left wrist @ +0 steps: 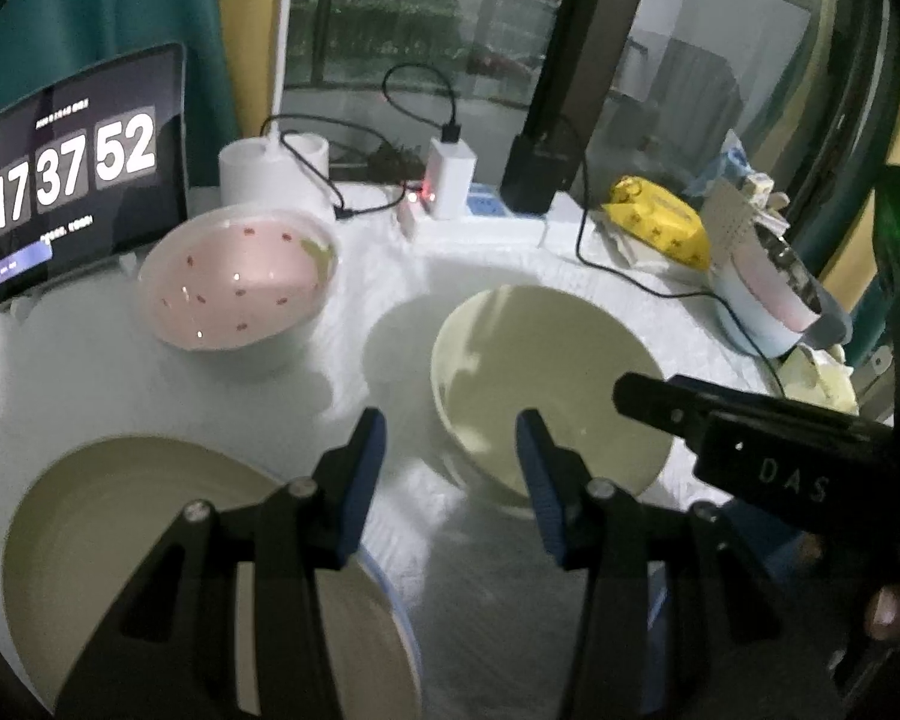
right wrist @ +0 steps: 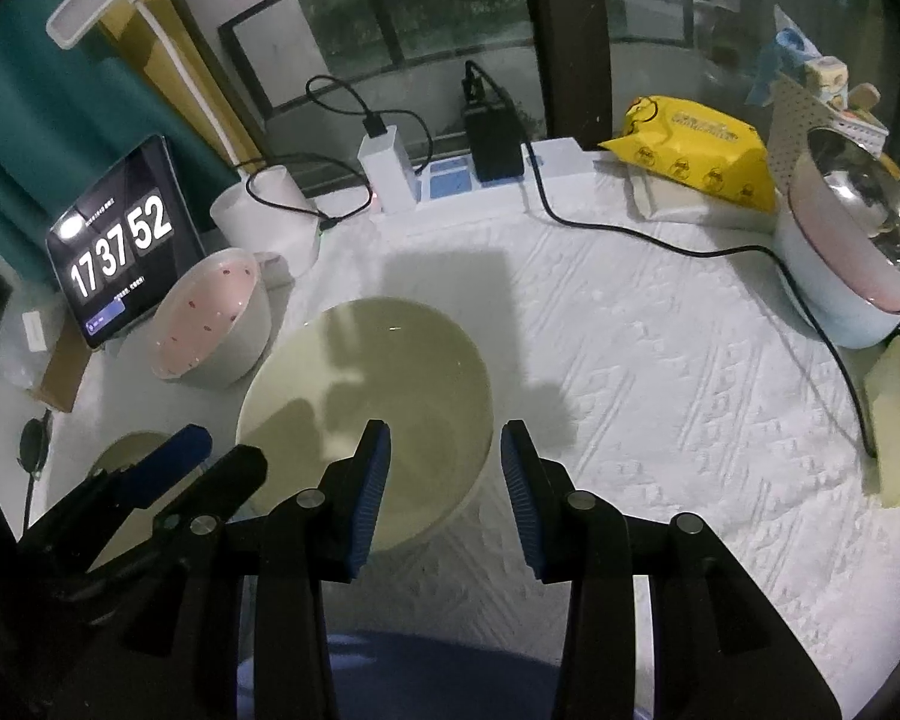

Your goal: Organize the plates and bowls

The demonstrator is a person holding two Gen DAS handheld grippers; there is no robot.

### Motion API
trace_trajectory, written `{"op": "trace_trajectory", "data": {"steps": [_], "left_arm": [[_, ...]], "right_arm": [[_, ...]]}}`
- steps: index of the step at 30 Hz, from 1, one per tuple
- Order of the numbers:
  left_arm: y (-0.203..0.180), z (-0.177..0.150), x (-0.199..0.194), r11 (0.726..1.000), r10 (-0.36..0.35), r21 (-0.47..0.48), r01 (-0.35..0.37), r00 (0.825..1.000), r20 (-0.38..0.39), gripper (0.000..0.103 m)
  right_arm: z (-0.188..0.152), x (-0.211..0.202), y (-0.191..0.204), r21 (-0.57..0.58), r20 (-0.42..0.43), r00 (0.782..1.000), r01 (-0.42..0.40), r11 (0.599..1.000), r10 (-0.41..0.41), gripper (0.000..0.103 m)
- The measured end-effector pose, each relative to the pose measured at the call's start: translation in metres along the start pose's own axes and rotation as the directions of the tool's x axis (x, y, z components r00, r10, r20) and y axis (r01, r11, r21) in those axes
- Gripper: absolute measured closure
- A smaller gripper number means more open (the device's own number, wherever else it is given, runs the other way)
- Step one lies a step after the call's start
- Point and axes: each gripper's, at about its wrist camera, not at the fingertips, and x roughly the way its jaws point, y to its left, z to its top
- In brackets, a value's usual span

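A cream bowl (left wrist: 546,384) (right wrist: 366,402) stands on the white tablecloth, in the middle of both views. My left gripper (left wrist: 453,468) is open, one blue pad over the bowl's inside and one outside its near left rim, neither pressing. My right gripper (right wrist: 444,480) is open the same way across the bowl's near right rim. Each gripper shows in the other's view: the right gripper (left wrist: 642,396) and the left gripper (right wrist: 222,456). A pink bowl with red dots (left wrist: 240,282) (right wrist: 210,324) sits behind on the left. A cream plate (left wrist: 150,528) (right wrist: 126,450) lies at the near left.
A tablet showing a clock (left wrist: 78,180) leans at the back left beside a white lamp base (left wrist: 270,174). A charger (left wrist: 450,174) and black cables (right wrist: 660,240) cross the back. A yellow pack (right wrist: 696,144) and a small pot (right wrist: 840,258) stand at the right.
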Motion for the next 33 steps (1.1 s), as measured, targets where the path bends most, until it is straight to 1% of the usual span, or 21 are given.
{"op": "trace_trajectory", "data": {"steps": [7,8,13,15,19,25,28,33], "left_arm": [[-0.001,-0.002,0.011,1.0,-0.003,0.003,0.003,0.999,-0.033,0.056],[-0.002,-0.002,0.012,1.0,-0.003,0.004,0.003,0.999,-0.032,0.056],[-0.002,-0.002,0.015,1.0,-0.002,0.012,0.003,1.0,-0.026,0.057],[-0.004,-0.002,0.015,1.0,-0.002,0.023,0.002,1.0,-0.022,0.057],[-0.007,-0.002,0.018,0.999,-0.028,0.037,0.03,0.999,-0.043,0.064],[-0.009,-0.002,0.019,0.999,-0.018,0.044,0.02,0.999,-0.038,0.066],[-0.01,-0.002,0.017,0.999,-0.018,0.048,0.02,0.999,-0.034,0.066],[-0.011,-0.002,0.009,0.998,-0.014,0.053,0.014,1.0,-0.001,0.067]], "right_arm": [[-0.001,0.015,-0.001,0.008,-0.033,0.999,0.007,1.0,-0.007,0.063],[-0.001,0.017,-0.001,0.009,-0.037,0.999,0.007,1.0,-0.006,0.065],[-0.002,0.021,-0.002,0.008,-0.051,0.999,0.006,1.0,-0.005,0.067],[-0.002,0.022,-0.002,0.003,-0.049,0.999,0.015,1.0,-0.015,0.069],[-0.003,0.022,-0.004,-0.007,-0.039,0.999,0.033,0.999,-0.033,0.079],[-0.004,0.021,-0.004,-0.005,-0.03,0.999,0.036,0.999,-0.037,0.08],[-0.005,0.018,-0.004,0.004,-0.025,0.999,0.038,0.999,-0.038,0.082],[-0.004,0.008,-0.001,0.0,0.006,0.999,0.034,0.999,-0.034,0.083]]}}
